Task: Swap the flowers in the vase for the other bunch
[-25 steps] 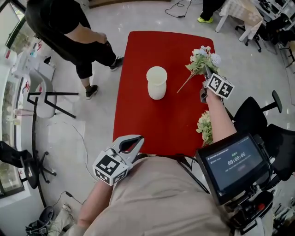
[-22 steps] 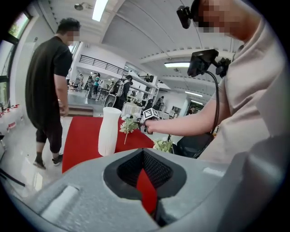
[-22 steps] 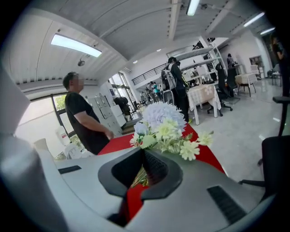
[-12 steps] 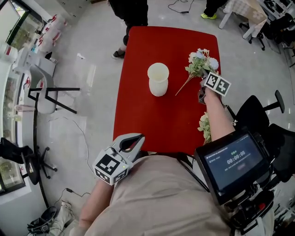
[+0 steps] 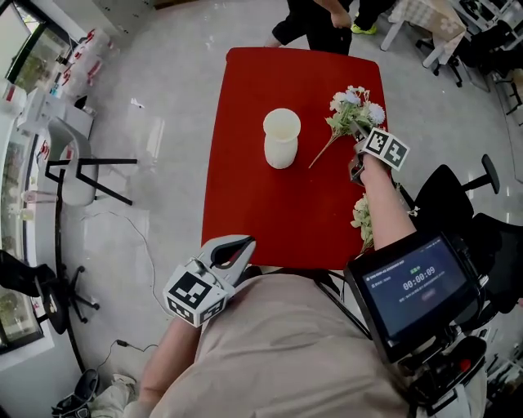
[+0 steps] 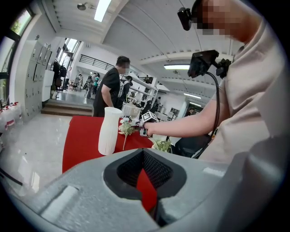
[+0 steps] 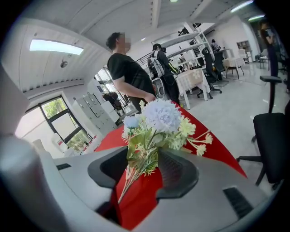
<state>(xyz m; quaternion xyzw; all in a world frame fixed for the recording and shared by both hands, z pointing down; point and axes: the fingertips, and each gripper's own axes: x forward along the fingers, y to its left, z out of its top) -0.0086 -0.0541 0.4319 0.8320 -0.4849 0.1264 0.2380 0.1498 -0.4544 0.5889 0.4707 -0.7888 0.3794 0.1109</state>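
**Right tongs (image 5: 358,155) have sunk toward the desk (image 5: 253,204) with the bunch (image 5: 351,113) and are letting go.**
Their jaws are opening, and the stems sit loose between them with no pad pressing. The bunch seems to lie on the red top, just right of the empty vase (image 5: 281,139). I'd let the jaws spread fully, then draw back along the stems so no leaf snags and drags the flowers. The other bunch (image 5: 360,220) waits at the desk's right edge, partly under the right forearm, so reaching it means an awkward pull back. Left tongs (image 5: 237,249) are clenched on nothing, off the near edge. A person (image 5: 315,20) has walked round to the far end, and a chair (image 5: 445,196) crowds the right side.
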